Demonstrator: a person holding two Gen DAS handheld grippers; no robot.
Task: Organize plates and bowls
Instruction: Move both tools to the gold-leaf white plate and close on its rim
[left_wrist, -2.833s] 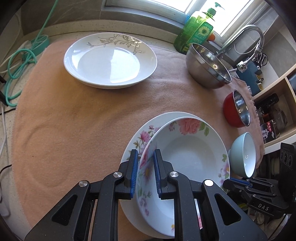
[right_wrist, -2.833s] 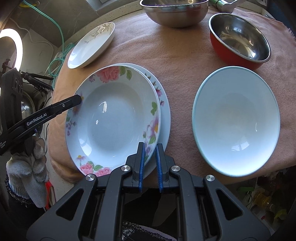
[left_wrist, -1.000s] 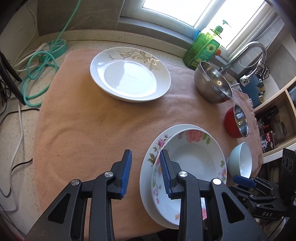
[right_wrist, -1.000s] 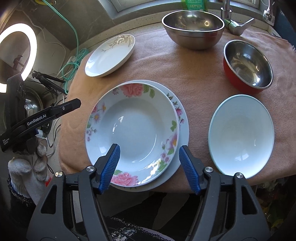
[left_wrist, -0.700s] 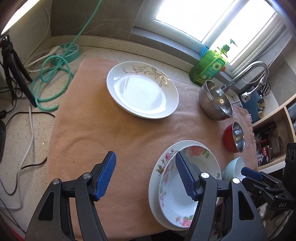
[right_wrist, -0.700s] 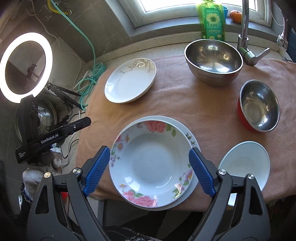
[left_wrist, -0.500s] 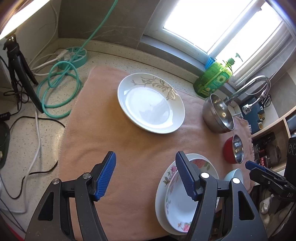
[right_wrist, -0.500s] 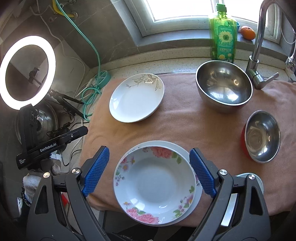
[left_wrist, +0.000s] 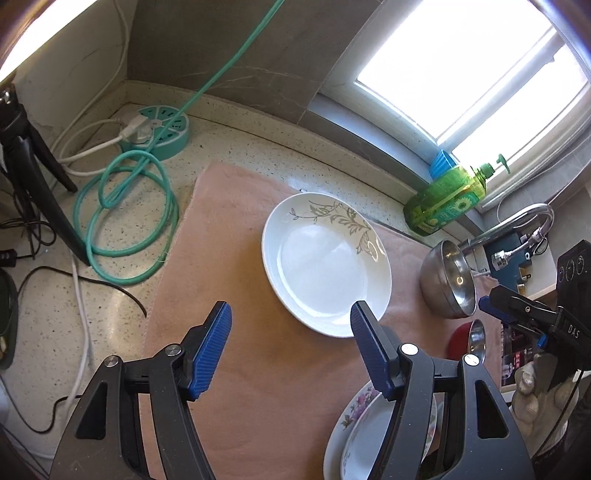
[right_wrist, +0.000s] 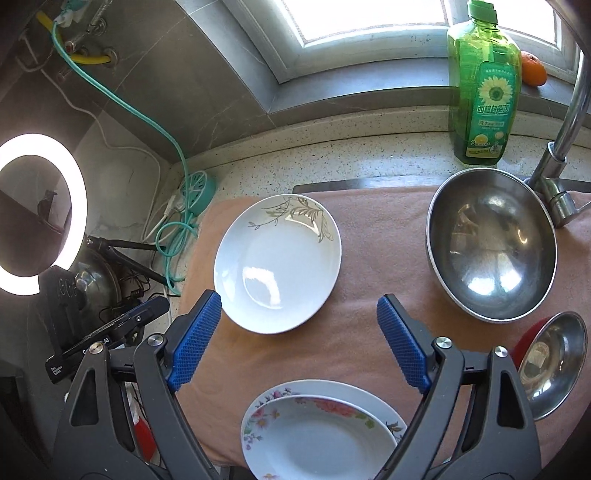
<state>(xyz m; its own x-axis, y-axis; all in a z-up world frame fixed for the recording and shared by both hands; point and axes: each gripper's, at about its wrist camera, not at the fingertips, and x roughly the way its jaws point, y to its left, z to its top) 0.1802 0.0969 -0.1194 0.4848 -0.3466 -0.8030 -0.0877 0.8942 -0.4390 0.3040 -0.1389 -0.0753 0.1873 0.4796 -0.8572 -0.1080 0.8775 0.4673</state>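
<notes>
I see both grippers spread wide with nothing between their blue pads: my left gripper (left_wrist: 290, 345) and my right gripper (right_wrist: 299, 339) hang above the pink cloth (right_wrist: 362, 332) that covers the worktop. A white plate with a grey-green leaf sprig (right_wrist: 277, 264) sits near the cloth's back left corner. At the front edge a floral bowl (right_wrist: 317, 439) rests inside a floral plate (right_wrist: 384, 408). The large steel bowl (right_wrist: 491, 245) sits by the back right, and the red-sided steel bowl (right_wrist: 550, 363) at the right edge.
</notes>
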